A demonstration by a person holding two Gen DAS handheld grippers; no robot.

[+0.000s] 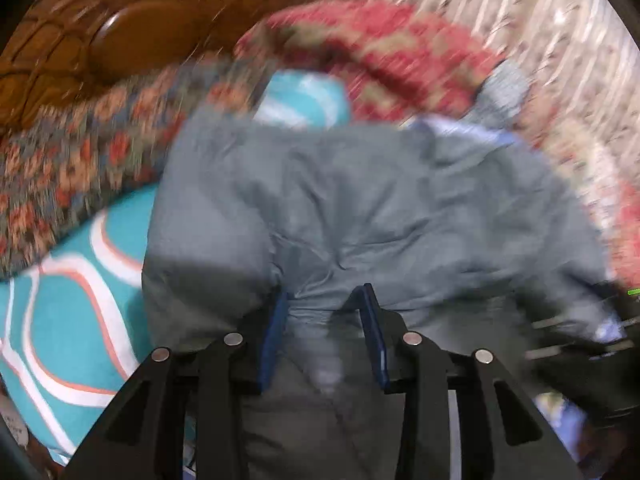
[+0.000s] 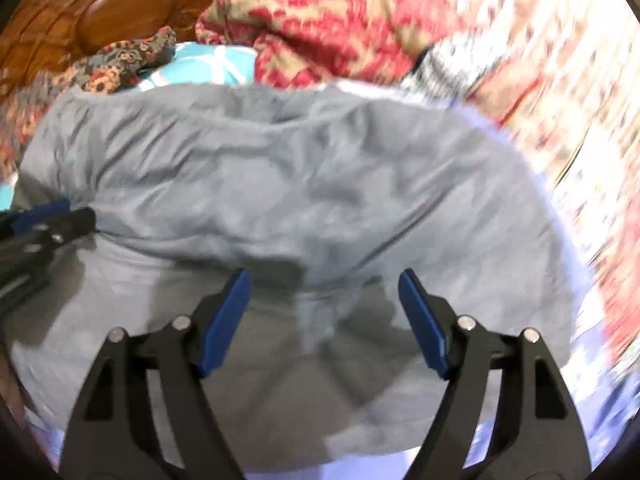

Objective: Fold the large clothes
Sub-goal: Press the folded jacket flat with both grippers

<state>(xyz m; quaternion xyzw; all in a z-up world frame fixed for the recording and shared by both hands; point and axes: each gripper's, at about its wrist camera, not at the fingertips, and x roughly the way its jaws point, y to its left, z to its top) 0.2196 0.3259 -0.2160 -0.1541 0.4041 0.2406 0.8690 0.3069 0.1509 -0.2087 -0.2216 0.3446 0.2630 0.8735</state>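
A large grey-blue garment (image 1: 360,200) lies rumpled on the bed and fills the middle of both views (image 2: 300,184). My left gripper (image 1: 326,300) has its blue pads either side of a bunched fold of the garment and is shut on it. It also shows at the left edge of the right wrist view (image 2: 60,216), pinching the cloth. My right gripper (image 2: 324,280) is open, its blue pads wide apart just above the garment, holding nothing. Both views are blurred by motion.
A red patterned blanket (image 1: 380,48) lies heaped behind the garment. A floral cloth (image 1: 80,168) and a turquoise patterned sheet (image 1: 68,320) are at the left. A carved wooden headboard (image 1: 100,32) stands at the back left, a striped floral curtain (image 1: 540,40) at the right.
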